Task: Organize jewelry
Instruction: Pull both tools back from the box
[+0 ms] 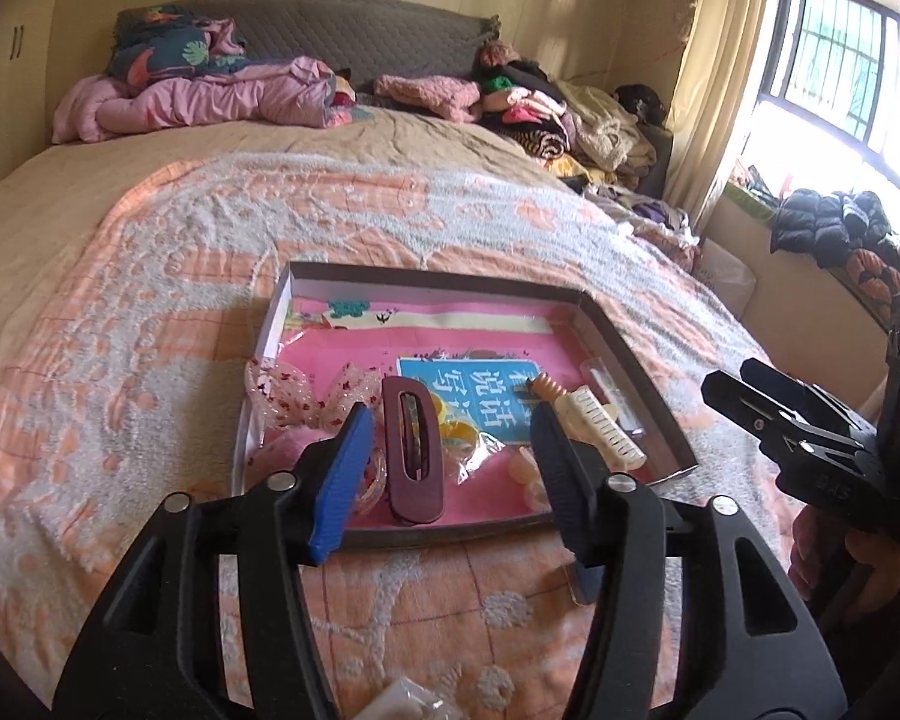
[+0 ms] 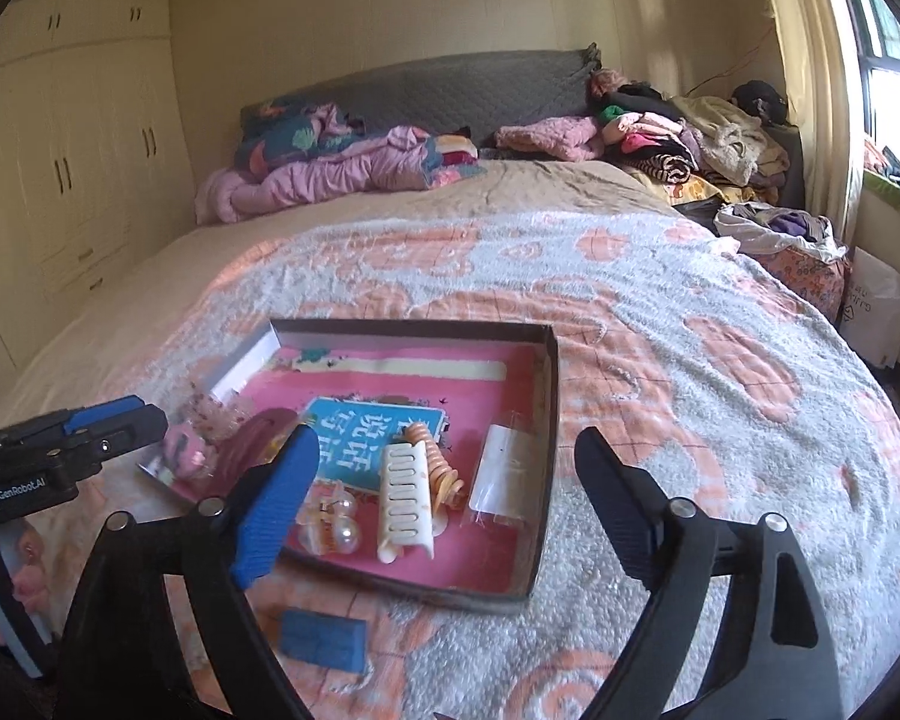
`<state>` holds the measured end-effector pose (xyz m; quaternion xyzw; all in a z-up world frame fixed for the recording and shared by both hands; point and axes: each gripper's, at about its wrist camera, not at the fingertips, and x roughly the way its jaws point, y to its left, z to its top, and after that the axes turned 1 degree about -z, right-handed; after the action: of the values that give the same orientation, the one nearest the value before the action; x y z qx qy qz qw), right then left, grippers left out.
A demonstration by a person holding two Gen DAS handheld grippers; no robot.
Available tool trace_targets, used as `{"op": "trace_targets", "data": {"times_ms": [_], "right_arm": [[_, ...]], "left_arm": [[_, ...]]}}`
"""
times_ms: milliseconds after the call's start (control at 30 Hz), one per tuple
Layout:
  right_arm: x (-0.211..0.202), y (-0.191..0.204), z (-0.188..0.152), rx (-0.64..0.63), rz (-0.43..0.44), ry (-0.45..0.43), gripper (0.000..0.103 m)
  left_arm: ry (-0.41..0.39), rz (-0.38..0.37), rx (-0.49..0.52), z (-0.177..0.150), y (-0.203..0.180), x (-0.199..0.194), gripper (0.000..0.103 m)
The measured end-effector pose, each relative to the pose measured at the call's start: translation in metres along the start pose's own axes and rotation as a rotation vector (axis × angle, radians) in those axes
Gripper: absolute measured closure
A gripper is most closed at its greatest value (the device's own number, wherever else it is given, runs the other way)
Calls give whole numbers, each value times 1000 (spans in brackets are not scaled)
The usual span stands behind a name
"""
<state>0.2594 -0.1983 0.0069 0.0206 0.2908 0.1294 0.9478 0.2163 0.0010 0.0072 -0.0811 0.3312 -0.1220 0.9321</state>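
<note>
- Left gripper (image 1: 450, 468) hung spread and empty above the tray's (image 1: 618, 336) near edge.
- Right gripper (image 2: 450, 492) gaped wide, empty.
- Maroon clip (image 1: 411, 450), cream clip (image 2: 405, 495) and bow (image 1: 282, 390) lay in the tray on the bed (image 1: 150, 300).

Box (image 2: 547, 396) sits mid-bed on the blanket (image 2: 660, 324); low walls all round, open top, so access from above is free. Inside, the far half is bare pink liner. The near half is crowded: maroon clip (image 1: 413, 450) and bow (image 1: 282, 390) on the left, comb clip (image 2: 405, 498), spiral tie (image 2: 435, 468) and clear beads (image 2: 336, 516) in the middle, clear packet (image 2: 504, 474) against the right wall. Gaps between them are narrow. Blanket left, right and beyond the box is open. A blue pad (image 2: 321, 639) lies loose just before the near wall. Clothes pile (image 2: 678, 144) and bedding (image 1: 198, 90) stand at the headboard, well apart from the box.
</note>
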Motion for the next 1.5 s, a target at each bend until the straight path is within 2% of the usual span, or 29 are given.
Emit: {"op": "trace_targets", "data": {"times_ms": [167,267,333,400,433,800,1233,1500], "right_arm": [[-26,2,3,5,8,-45,12],[-41,5,2,2,10,-70,9],[-50,8,1,-1,7,-85,8],[-58,8,-1,0,4,-99,7],[-61,9,-1,0,2,-107,7],[-95,19,-9,-28,0,-179,6],[-93,41,-31,-69,30,-143,6],[-78,56,-46,-100,32,-97,6]], "left_arm": [[-50,3,2,1,-4,-23,41],[-85,9,2,0,-7,-37,29],[-99,9,3,-1,-8,-45,25],[-112,8,3,-2,-9,-53,14],[-119,8,1,-3,-9,-57,11],[-160,29,5,-21,-10,-87,11],[-131,70,16,-49,4,-98,11],[-83,77,25,-70,21,-92,11]]}}
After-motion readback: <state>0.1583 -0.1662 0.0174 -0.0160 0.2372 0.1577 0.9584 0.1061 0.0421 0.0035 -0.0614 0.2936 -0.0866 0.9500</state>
